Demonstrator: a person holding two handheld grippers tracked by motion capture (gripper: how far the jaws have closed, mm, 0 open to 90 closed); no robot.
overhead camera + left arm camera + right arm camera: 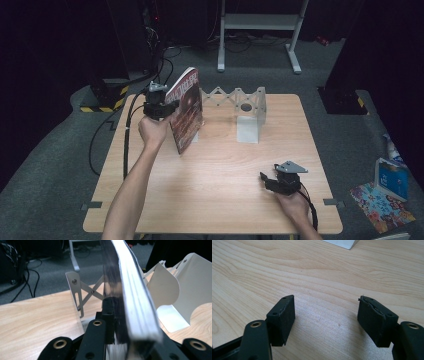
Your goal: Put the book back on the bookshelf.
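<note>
My left gripper (pixel 159 107) grips a book (pixel 186 110) upright near the table's (pixel 220 165) far left corner, beside the white rack (pixel 248 112). Its own view shows the page edges (pixel 136 302) clamped. My right gripper (pixel 327 320) rests spread wide near the right edge.

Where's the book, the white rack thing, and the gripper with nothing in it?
book (pixel 188 111), high view, on its dark red cover.
white rack (pixel 248 128), high view, on its right upright end plate.
right gripper (pixel 268 179), high view, between its open jaws.
</note>
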